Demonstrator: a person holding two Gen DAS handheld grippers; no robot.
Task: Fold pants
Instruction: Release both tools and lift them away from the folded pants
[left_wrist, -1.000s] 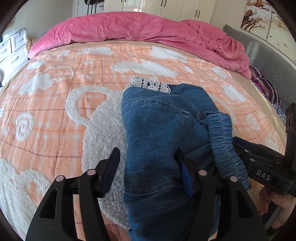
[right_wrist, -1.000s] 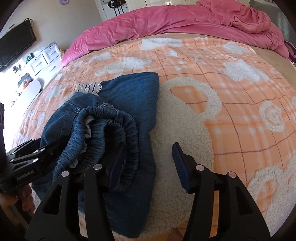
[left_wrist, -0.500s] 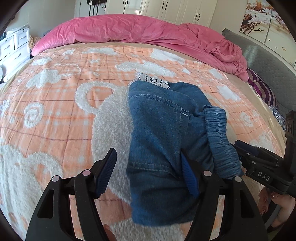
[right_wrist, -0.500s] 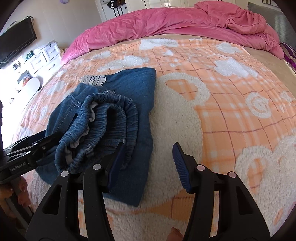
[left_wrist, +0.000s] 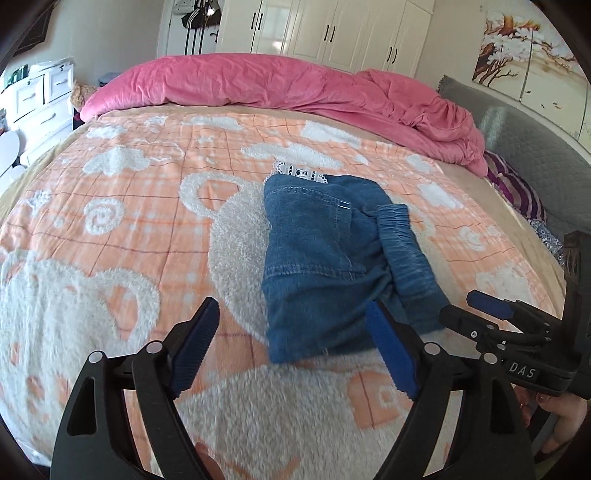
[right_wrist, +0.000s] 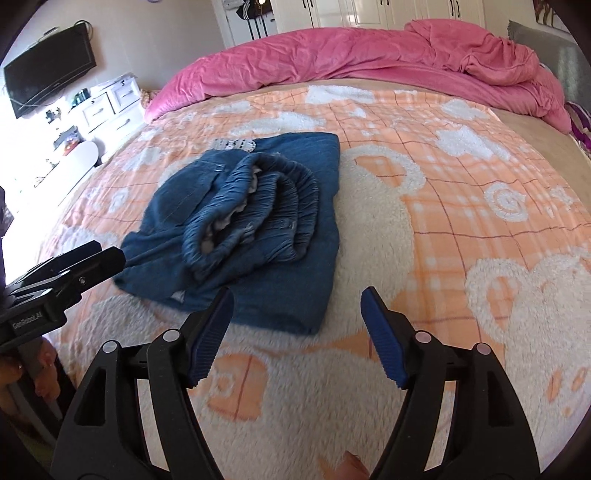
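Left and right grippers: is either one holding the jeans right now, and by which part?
Nothing is held. The left gripper and right gripper have just been opening, with nothing between their jaws. The folded jeans lie free on the blanket.

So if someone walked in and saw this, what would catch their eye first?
Probably the folded blue denim pants lying in the middle of the orange-and-white fleece blanket, their elastic waistband bunched on top. Behind them, a rumpled pink duvet is heaped along the far side of the bed. Both grippers' blue-padded fingers stand open in front, holding nothing.
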